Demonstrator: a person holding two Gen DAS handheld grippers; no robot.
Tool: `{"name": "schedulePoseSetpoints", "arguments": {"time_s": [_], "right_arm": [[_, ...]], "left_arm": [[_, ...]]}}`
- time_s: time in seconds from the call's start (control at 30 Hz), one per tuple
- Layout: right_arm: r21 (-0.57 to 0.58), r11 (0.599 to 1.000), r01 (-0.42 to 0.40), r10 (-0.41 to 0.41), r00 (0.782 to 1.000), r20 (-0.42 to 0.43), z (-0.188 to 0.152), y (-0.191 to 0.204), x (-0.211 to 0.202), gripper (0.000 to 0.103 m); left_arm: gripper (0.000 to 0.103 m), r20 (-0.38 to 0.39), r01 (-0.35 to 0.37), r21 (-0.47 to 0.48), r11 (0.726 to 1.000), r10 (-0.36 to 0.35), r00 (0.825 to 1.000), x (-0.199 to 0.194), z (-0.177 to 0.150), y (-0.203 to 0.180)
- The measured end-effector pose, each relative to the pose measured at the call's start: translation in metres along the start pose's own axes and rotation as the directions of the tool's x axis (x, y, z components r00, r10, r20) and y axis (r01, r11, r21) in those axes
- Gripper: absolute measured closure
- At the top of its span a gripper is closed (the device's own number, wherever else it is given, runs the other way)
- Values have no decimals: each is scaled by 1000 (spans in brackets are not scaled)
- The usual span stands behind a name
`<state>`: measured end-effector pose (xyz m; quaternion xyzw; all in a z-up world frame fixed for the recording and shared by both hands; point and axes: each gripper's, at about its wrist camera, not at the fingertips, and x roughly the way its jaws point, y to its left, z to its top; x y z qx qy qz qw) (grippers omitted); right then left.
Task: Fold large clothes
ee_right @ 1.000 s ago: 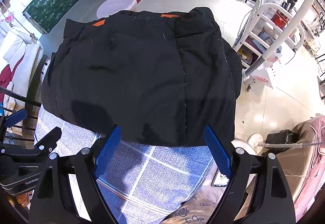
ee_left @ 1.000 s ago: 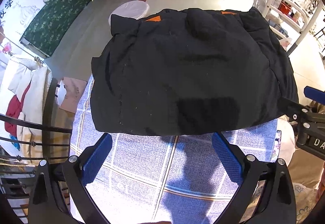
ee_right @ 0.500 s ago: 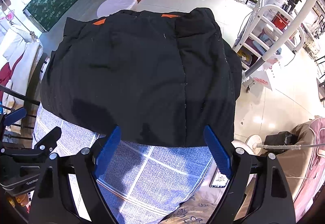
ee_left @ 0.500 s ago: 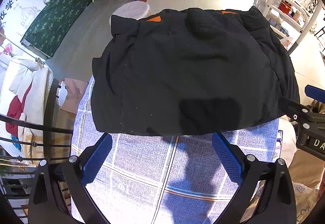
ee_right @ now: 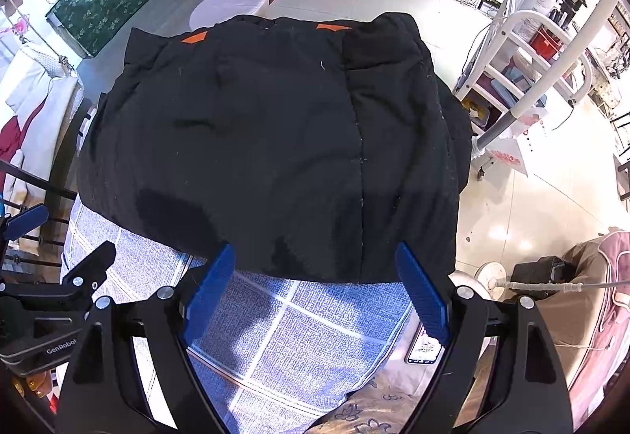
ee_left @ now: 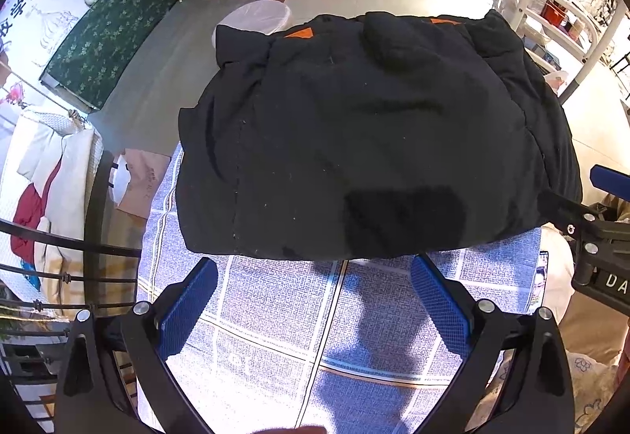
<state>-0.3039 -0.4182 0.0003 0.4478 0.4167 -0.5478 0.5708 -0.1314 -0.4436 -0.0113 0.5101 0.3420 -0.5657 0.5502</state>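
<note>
A black padded jacket (ee_left: 374, 135) with small orange patches lies folded into a rough rectangle on a blue checked cloth (ee_left: 307, 316). It also shows in the right wrist view (ee_right: 275, 143). My left gripper (ee_left: 315, 296) is open and empty, hovering just short of the jacket's near edge. My right gripper (ee_right: 315, 288) is open and empty, its blue fingertips at the jacket's near right hem. Each gripper shows at the edge of the other's view.
The cloth-covered table (ee_right: 299, 335) ends at the right, where a phone (ee_right: 423, 349) lies at its edge. A white rack (ee_right: 523, 68) stands right. A black railing (ee_left: 78, 249) and hanging clothes (ee_left: 43, 166) are left. A white stool (ee_left: 256, 15) stands behind.
</note>
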Motion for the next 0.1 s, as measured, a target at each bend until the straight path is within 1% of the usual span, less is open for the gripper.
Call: {"name": "schedulePoseSetpoints", "arguments": {"time_s": [0.1], "right_arm": [[-3,1000,-1,1,1000,0,0,0,0,20]], "left_arm": [[6,-1,5,-5,1000,-5,1000,0,-1,0]]}}
